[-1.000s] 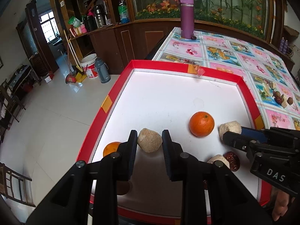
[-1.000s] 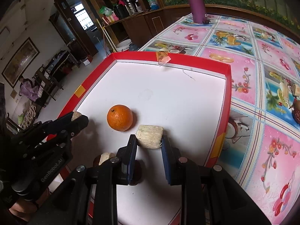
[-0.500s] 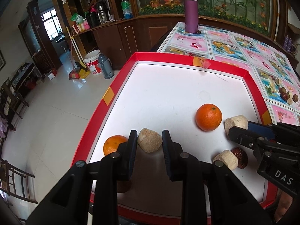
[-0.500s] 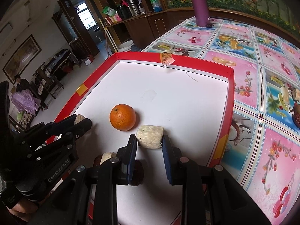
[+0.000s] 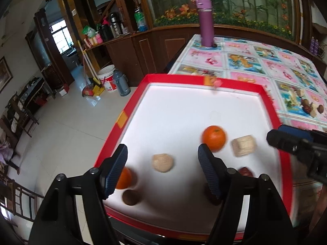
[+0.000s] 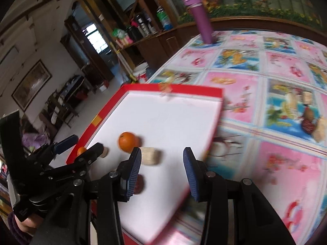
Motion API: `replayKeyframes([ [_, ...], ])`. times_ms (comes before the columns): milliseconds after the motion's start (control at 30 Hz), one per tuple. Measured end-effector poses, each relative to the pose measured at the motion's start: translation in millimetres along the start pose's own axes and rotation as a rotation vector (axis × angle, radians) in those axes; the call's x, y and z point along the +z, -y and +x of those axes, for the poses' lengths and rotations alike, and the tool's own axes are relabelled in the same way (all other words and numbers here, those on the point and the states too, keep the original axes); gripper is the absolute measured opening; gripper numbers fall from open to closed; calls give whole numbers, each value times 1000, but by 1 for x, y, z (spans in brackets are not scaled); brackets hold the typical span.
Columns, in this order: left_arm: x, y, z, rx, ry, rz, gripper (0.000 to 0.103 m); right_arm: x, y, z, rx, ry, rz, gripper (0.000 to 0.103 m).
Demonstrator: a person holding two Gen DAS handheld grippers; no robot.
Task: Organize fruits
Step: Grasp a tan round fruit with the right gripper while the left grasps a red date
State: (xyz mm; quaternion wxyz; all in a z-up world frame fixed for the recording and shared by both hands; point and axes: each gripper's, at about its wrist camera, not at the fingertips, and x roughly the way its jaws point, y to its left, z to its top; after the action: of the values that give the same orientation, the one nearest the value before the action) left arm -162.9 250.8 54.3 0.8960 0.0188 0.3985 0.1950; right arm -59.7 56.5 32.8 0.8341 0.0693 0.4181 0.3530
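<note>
On a red-rimmed white tray, the left gripper, its jaws just spread, stands over a round tan lump lying free. The right gripper, also just opened, has its tan block slightly left, beside an orange.

Two oranges, beige lumps, dark-red fruit on white tray.
</note>
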Motion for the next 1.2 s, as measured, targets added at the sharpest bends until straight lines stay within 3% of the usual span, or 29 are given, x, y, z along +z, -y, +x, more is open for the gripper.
replayKeyframes([
  [300, 13, 63, -27, -114, 38, 106, 79, -9, 92, -55, -125, 51, 116, 42],
  [633, 35, 162, -30, -312, 0, 223, 80, 0, 188, -113, -344, 108, 189, 43],
  [733, 46, 197, -19, -339, -5, 274, 80, 9, 205, -109, -371, 90, 190, 43],
  [867, 56, 231, 1, -338, -26, 339, 79, 19, 222, -95, -346, 63, 217, 43],
  [1033, 60, 254, 21, -363, -76, 380, 79, 23, 222, -79, -345, 47, 187, 42],
  [1200, 65, 270, 26, -382, -70, 419, 79, 22, 229, -71, -357, 28, 179, 27],
])
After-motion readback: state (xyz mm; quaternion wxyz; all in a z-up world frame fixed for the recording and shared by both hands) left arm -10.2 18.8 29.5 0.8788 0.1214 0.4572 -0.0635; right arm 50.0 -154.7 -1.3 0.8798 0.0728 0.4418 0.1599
